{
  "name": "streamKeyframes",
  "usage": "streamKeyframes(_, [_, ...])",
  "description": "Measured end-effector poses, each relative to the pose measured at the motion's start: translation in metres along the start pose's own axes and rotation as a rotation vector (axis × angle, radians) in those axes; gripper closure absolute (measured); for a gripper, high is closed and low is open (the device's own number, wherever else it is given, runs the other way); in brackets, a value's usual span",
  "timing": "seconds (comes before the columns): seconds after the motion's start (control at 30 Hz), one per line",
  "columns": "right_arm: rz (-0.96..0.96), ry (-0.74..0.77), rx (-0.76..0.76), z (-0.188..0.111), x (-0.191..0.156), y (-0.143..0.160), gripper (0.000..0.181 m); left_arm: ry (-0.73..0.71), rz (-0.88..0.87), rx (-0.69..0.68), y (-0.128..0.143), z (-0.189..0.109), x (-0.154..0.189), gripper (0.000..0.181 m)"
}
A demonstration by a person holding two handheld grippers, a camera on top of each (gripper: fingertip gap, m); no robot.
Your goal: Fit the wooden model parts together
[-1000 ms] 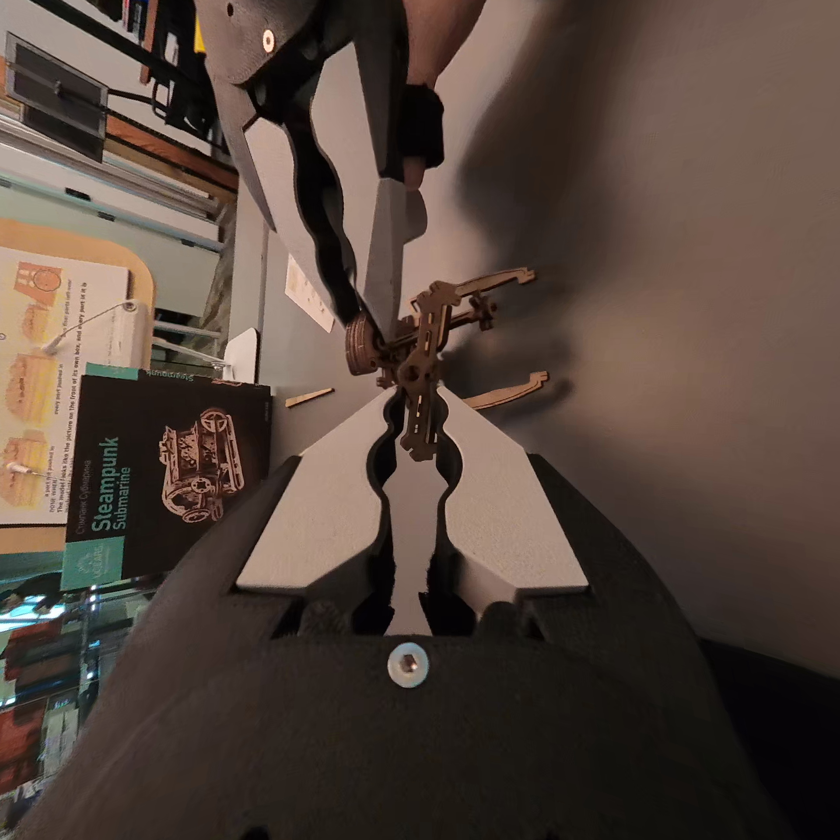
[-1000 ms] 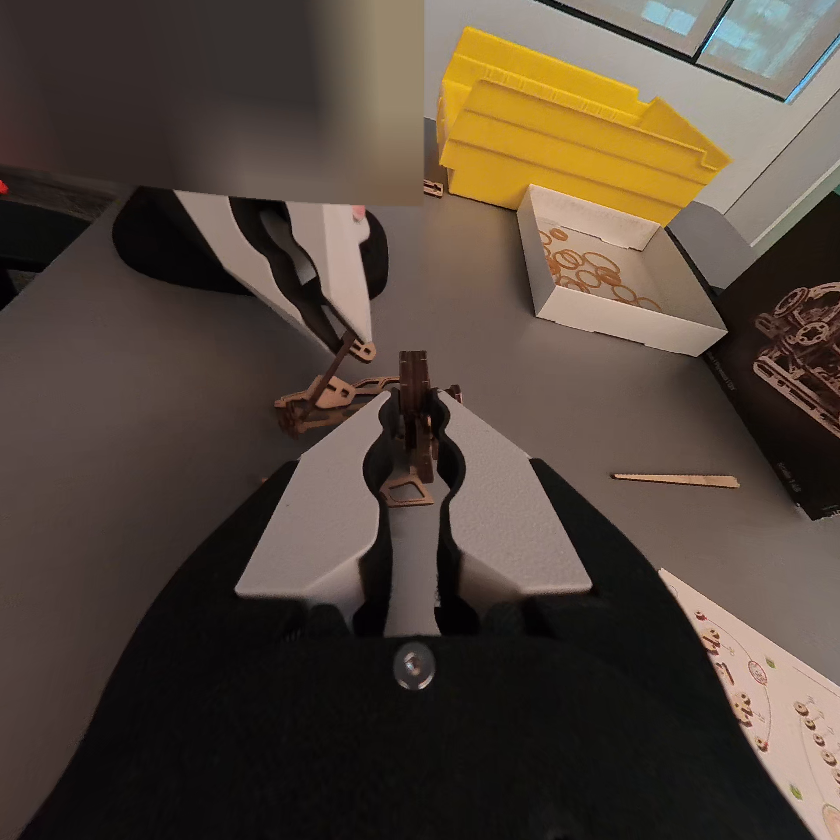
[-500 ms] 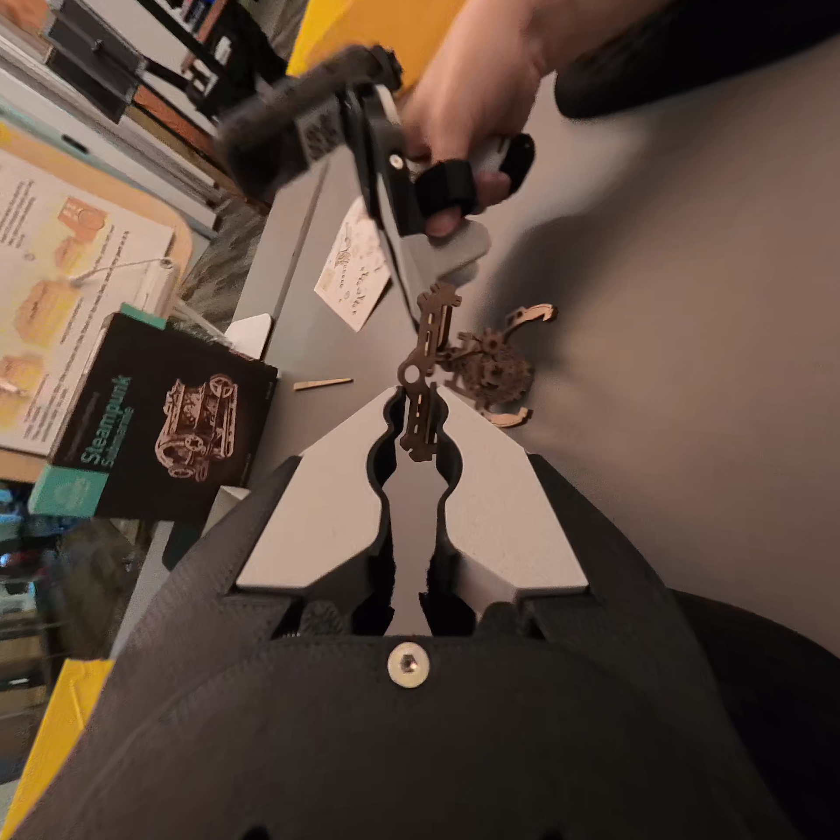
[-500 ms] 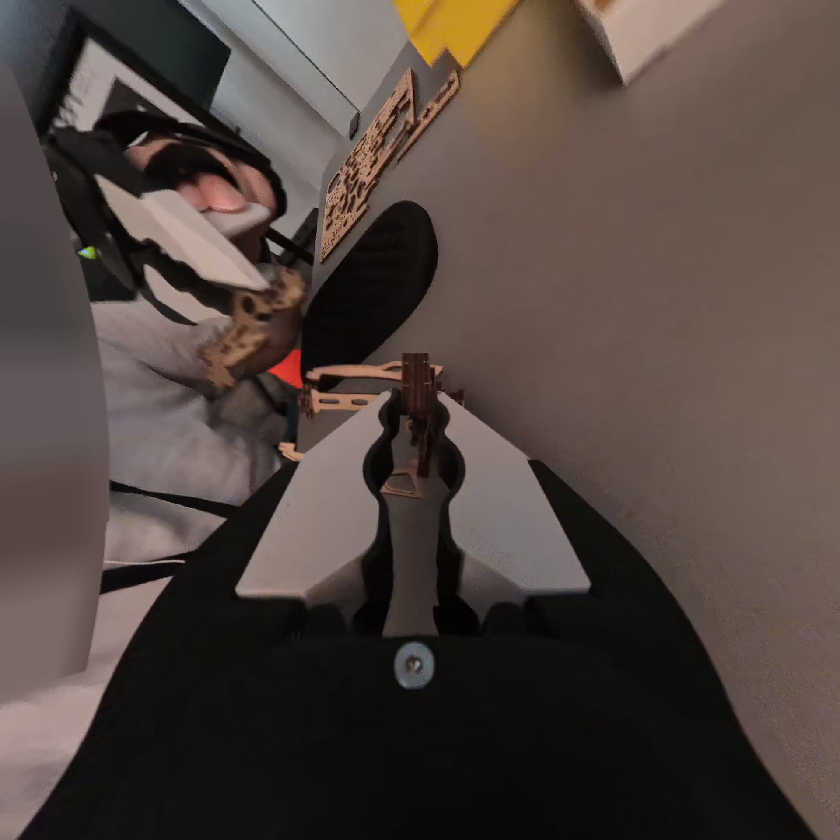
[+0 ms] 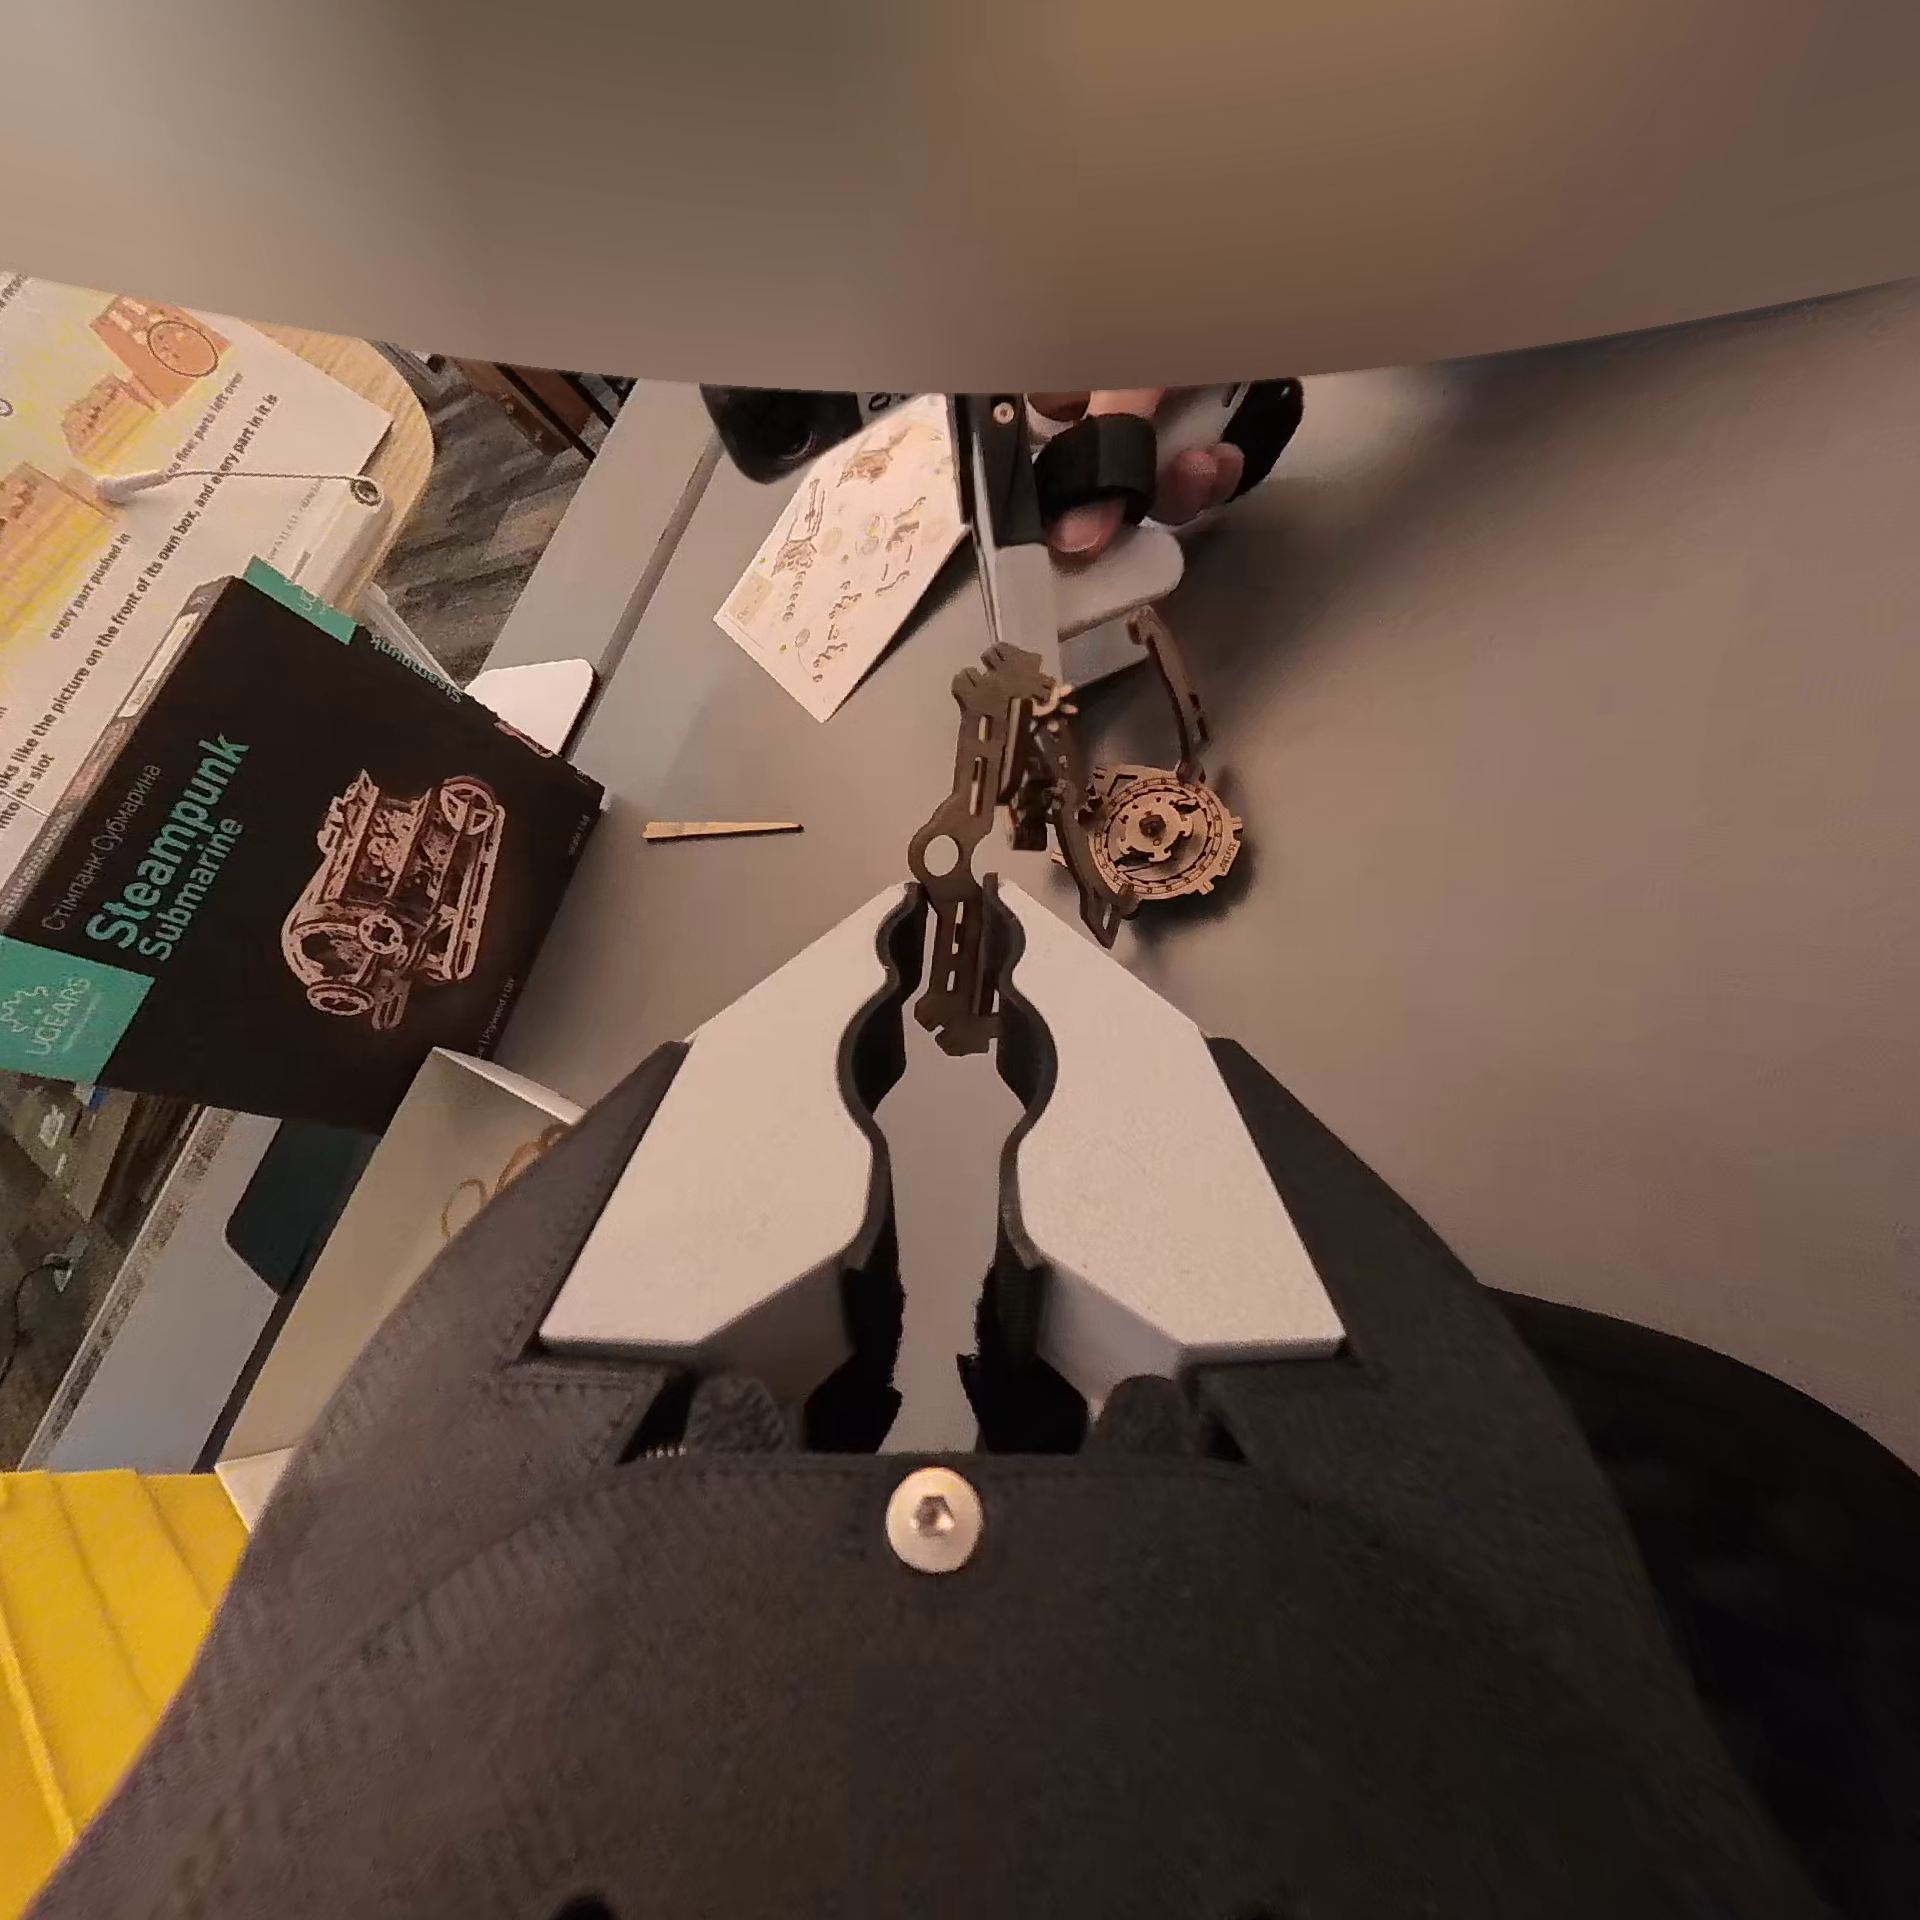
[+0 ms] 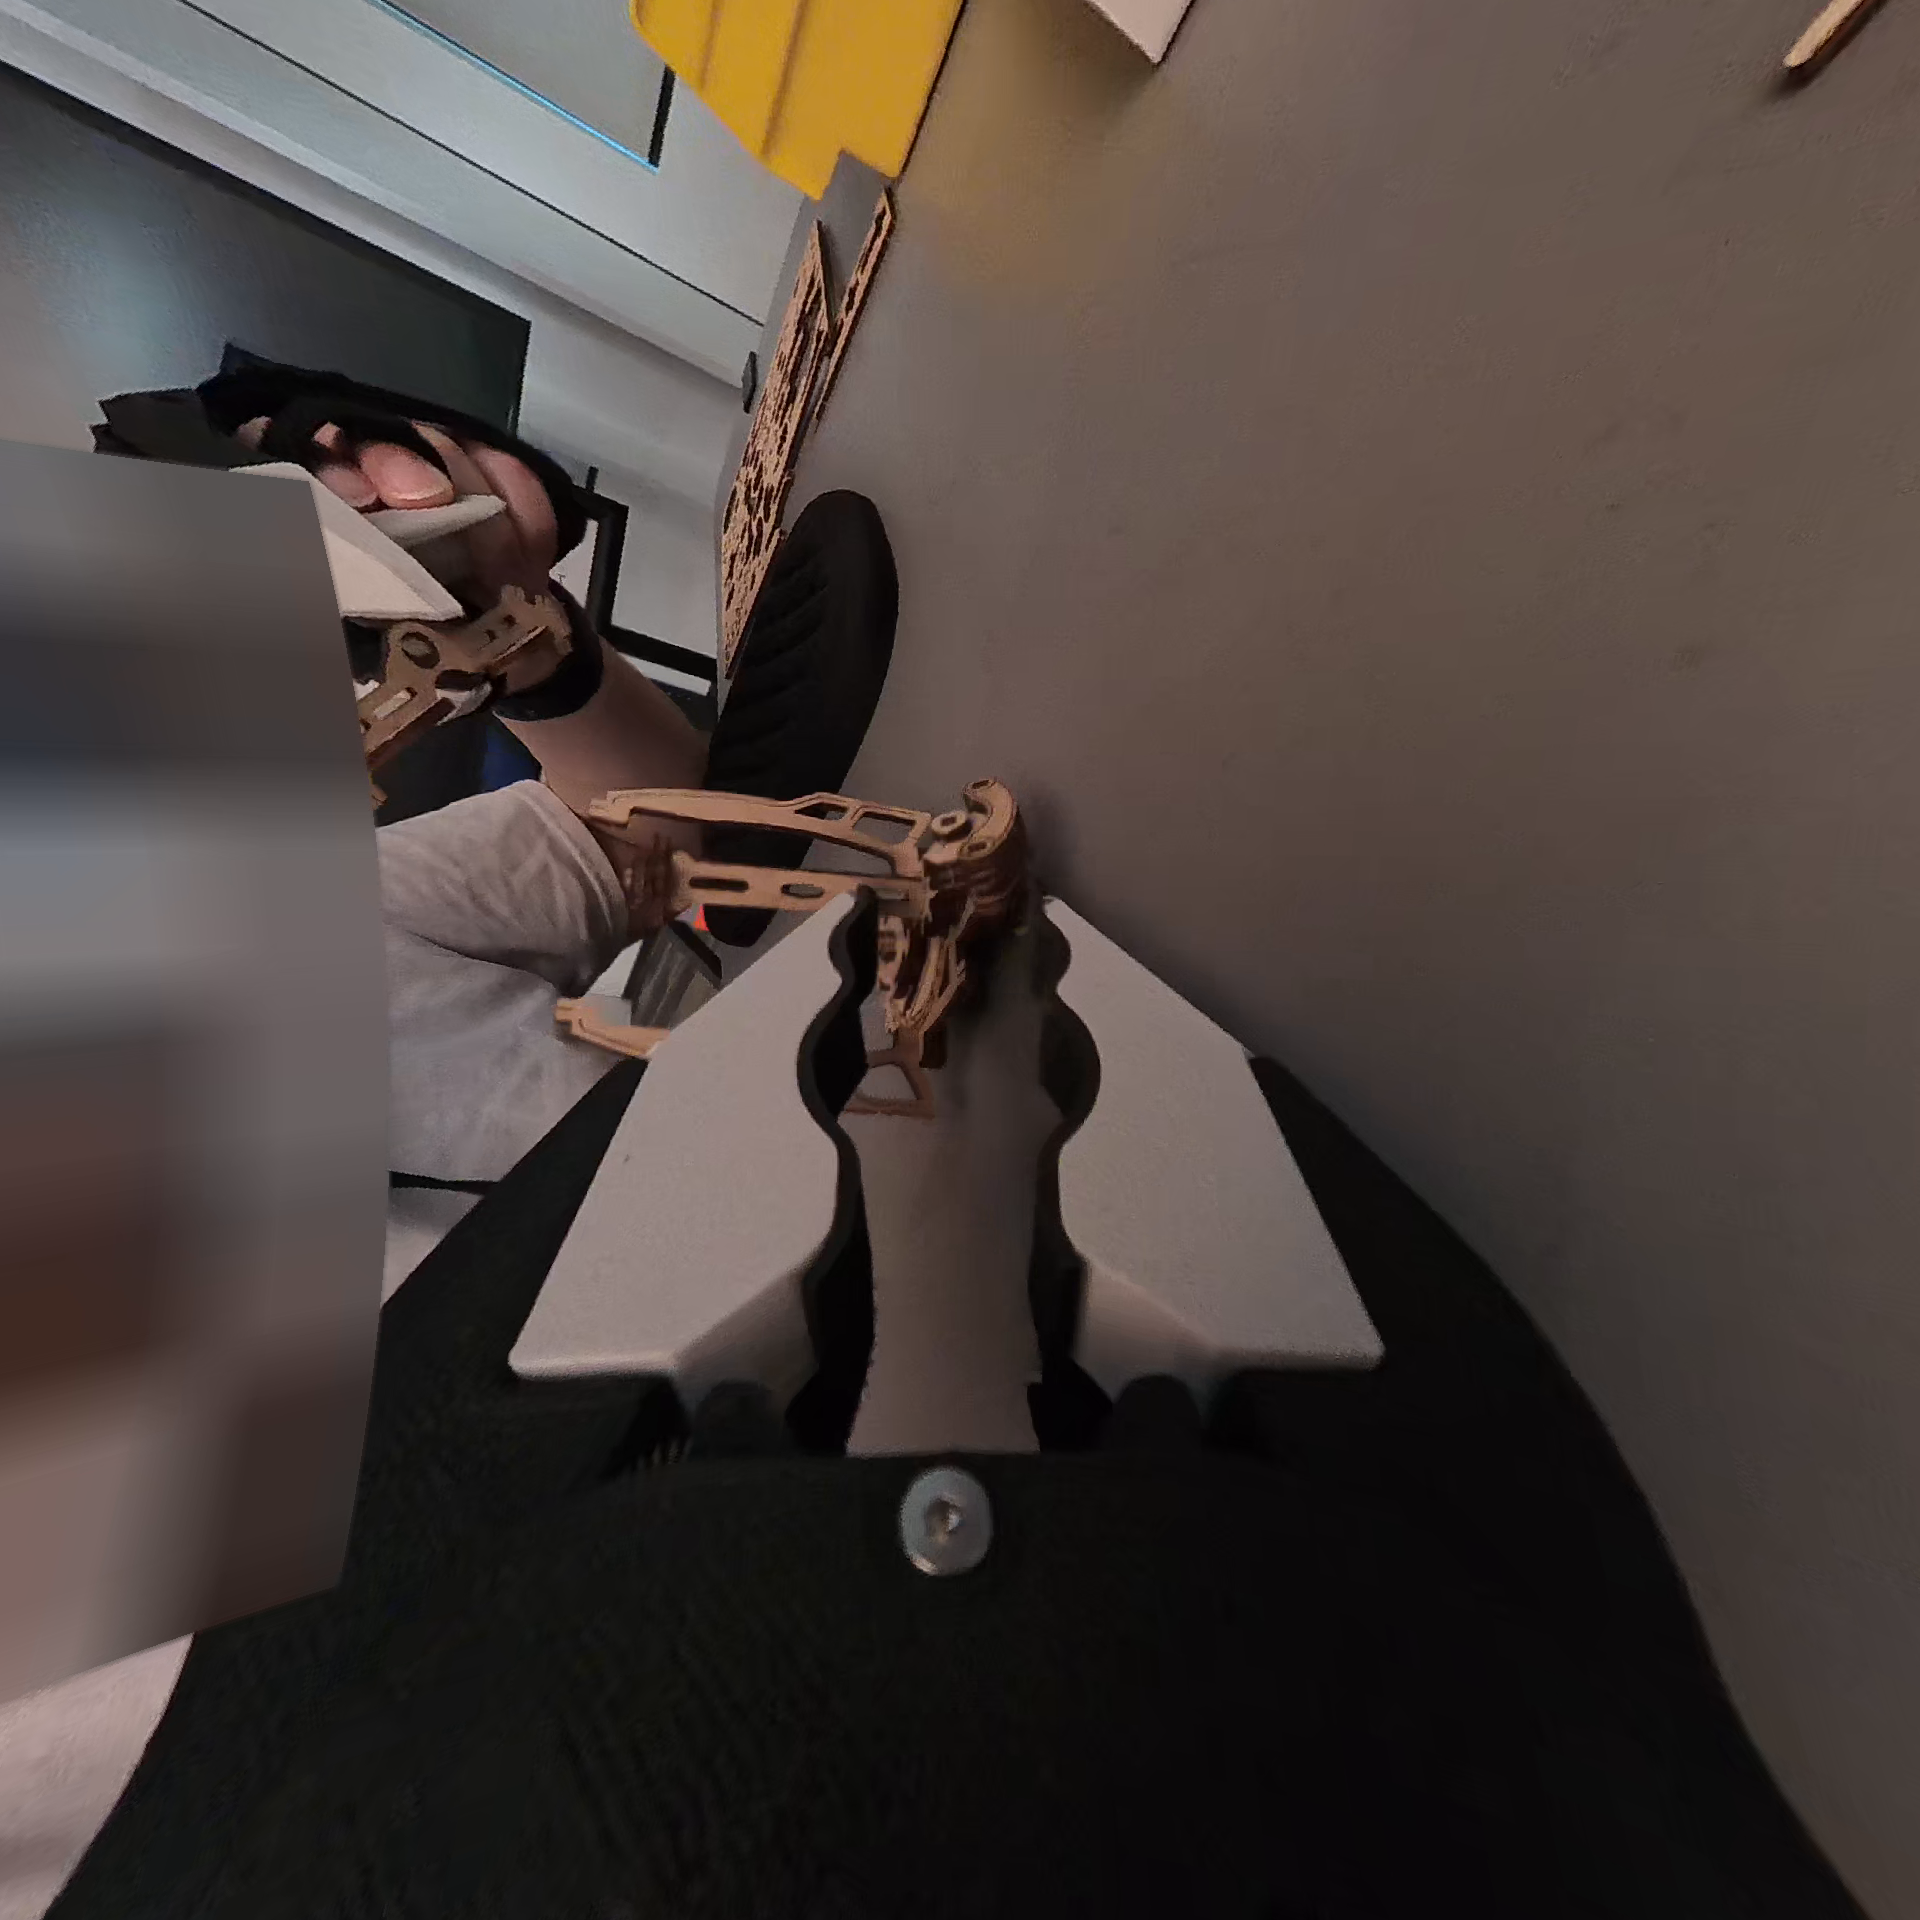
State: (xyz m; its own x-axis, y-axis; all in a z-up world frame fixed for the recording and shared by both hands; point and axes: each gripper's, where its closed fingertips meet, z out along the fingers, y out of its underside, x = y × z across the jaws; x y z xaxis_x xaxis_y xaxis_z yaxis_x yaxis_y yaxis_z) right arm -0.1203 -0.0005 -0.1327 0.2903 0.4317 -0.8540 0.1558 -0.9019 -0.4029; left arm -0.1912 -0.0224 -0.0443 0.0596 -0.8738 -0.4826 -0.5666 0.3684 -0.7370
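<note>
My left gripper (image 5: 954,891) is shut on a dark slotted wooden bar (image 5: 977,790) that sticks out ahead of its tips. The bar's far end reaches the tips of my right gripper (image 5: 1060,665). My right gripper (image 6: 945,909) is shut on the wooden gear assembly (image 6: 951,914), whose long light arms (image 6: 758,831) reach left. In the left wrist view the assembly's gear wheel (image 5: 1153,831) hangs close over the grey table (image 5: 1507,831). The left gripper (image 6: 457,597) and its bar (image 6: 488,639) show at the upper left of the right wrist view, apart from the assembly.
A black kit box (image 5: 291,831), an instruction sheet (image 5: 842,582), a small wooden stick (image 5: 722,829), a white tray (image 5: 457,1143) and a yellow bin (image 5: 94,1621) lie to the left. A wooden parts sheet (image 6: 800,416) and a black pad (image 6: 800,675) sit at the table's edge.
Both grippers have turned and kept their hold. The bar was at the assembly a second ago, then drew off. The right gripper has rolled onto its side with the assembly.
</note>
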Motion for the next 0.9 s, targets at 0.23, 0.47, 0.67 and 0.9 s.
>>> streamKeyframes(0.23, [-0.008,0.075,-0.100,-0.018,0.008,0.021,0.157,-0.009,0.014,-0.005,0.001,0.003,-0.005,0.173])
streamKeyframes(0.47, [-0.417,0.253,0.116,-0.027,0.011,-0.044,0.158,-0.026,-0.009,-0.022,0.015,0.010,-0.019,0.173])
streamKeyframes(0.67, [-0.326,0.046,-0.023,-0.009,0.000,-0.037,0.168,-0.005,-0.037,-0.035,0.029,0.022,-0.021,0.173])
streamKeyframes(0.9, [-0.377,0.071,-0.073,-0.004,0.009,-0.031,0.166,0.012,-0.063,-0.042,0.040,0.026,-0.021,0.173])
